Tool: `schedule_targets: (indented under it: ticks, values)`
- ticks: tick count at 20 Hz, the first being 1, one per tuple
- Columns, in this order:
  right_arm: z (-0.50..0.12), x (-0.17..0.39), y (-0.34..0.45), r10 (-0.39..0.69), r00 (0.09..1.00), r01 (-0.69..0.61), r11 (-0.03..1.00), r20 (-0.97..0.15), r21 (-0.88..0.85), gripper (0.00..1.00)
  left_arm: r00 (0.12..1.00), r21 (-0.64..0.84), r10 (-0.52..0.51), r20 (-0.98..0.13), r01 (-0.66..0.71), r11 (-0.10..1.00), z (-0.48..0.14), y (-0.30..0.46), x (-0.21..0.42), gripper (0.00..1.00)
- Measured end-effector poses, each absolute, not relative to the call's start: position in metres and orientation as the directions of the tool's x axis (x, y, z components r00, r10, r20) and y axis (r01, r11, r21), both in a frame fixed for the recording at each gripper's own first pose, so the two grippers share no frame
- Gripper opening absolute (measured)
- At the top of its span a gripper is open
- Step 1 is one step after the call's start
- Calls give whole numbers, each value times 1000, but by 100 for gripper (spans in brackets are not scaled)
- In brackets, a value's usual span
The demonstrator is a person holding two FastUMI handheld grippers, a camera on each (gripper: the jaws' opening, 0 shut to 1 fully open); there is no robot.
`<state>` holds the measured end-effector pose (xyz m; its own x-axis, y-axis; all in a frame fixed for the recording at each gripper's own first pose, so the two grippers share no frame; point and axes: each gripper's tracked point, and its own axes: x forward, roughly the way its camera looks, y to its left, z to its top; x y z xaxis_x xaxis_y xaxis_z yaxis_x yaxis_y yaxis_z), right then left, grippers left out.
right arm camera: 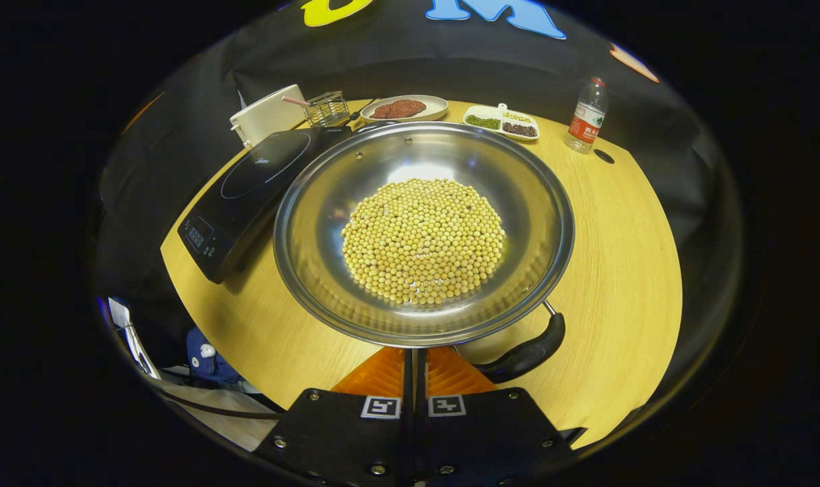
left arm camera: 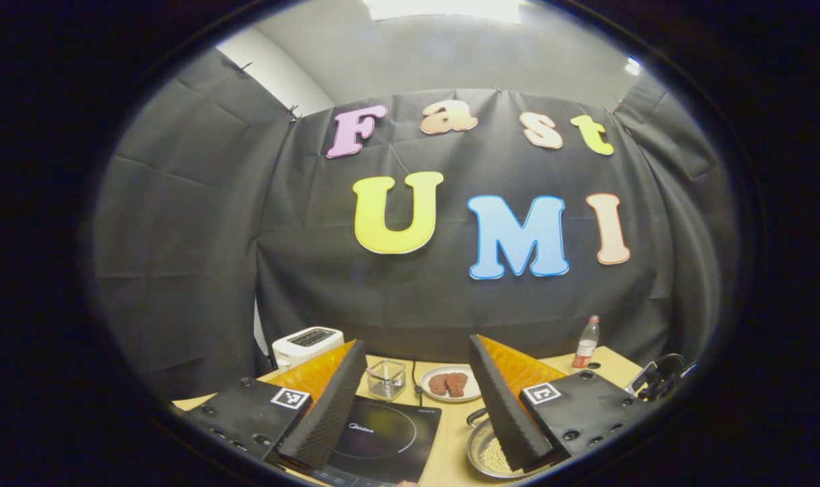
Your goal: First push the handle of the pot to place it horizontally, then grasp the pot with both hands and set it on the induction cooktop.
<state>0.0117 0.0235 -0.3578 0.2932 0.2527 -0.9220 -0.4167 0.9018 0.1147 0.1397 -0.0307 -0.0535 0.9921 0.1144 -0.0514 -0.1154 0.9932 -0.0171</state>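
Holding soybeans, steel pot, black handle

Wall: a black cloth hangs behind the table and fills the middle of the left gripper view; it has folds and is held by small clips at its top edge.
Ceiling: pale grey, at the top of the left gripper view.
Light: a bright panel at the top centre of the left gripper view; one smaller bright spot at the upper right.
Table: light wooden top, with a rounded edge in the right gripper view; a small dark hole is in it at the upper right.
Floor: a pale strip at the lower left of the right gripper view, with dark cables across it.
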Motion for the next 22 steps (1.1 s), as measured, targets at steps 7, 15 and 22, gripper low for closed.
schedule_targets:
  ticks: [7,15,22]
  values:
    - [-364,32,-12,169,310,-450,893,-936,12,1,990,-16,126,-63,-127,992,-60,-38,138,99]
    - [-370,69,-49,45,417,-523,829,-908,-199,1,985,-3,154,-81,-155,988,-65,-36,135,98]
    - [-373,100,-57,13,505,-508,813,-863,-284,1,978,17,178,-106,-177,984,-75,-33,133,98]
